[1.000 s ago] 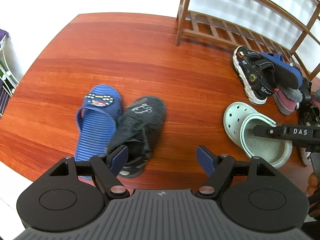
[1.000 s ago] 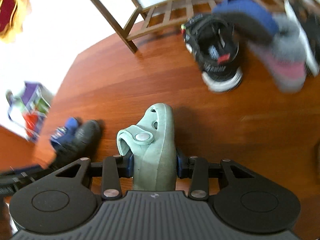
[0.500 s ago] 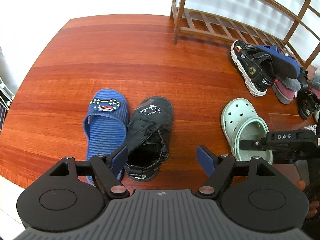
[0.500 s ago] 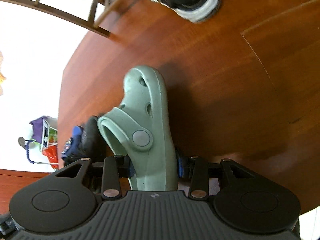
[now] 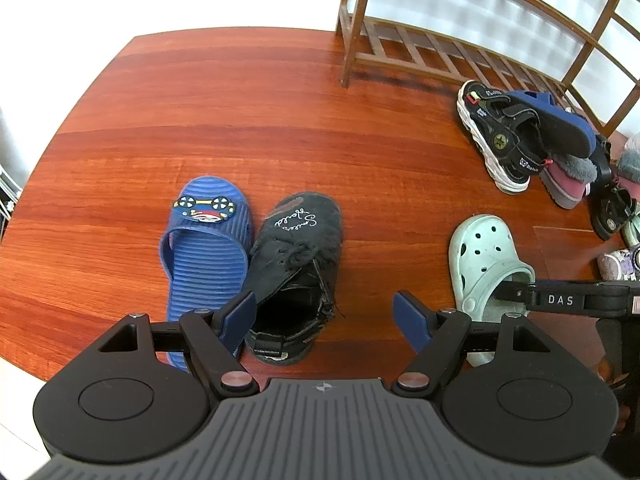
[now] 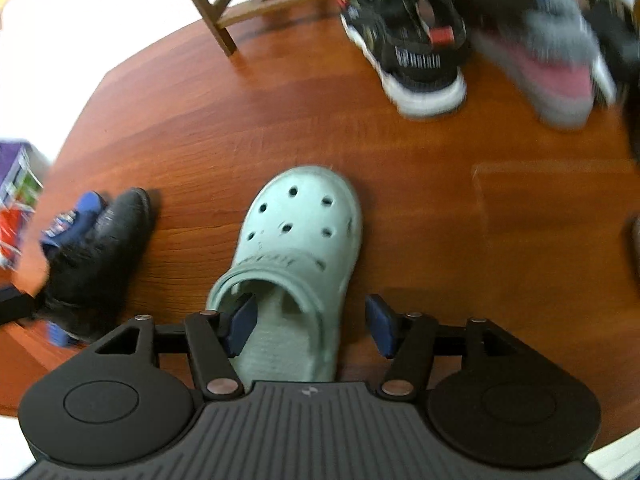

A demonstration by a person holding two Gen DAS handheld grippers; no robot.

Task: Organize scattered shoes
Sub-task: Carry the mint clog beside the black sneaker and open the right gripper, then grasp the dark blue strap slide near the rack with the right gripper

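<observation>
The fingers of the right gripper [image 6: 308, 322] straddle one side wall of the mint green clog [image 6: 296, 248]: the left pad sits inside the heel opening, the right pad stands clear outside it, and the jaws are opening, so the grip is coming off. The clog rests sole-down on the wooden floor [image 6: 440, 200], its long axis running straight away from the gripper, toe towards the shoe rack [image 6: 256, 4]. The left gripper [image 5: 325, 322] hangs spread and empty over the heel of the black lace-up shoe [image 5: 298, 264], which lies just beside the blue slipper [image 5: 206, 248], both toes also pointing away. The clog lies well to the right of that pair, so the right hand is the nearer one to it, while the left is better placed for the black shoe
</observation>
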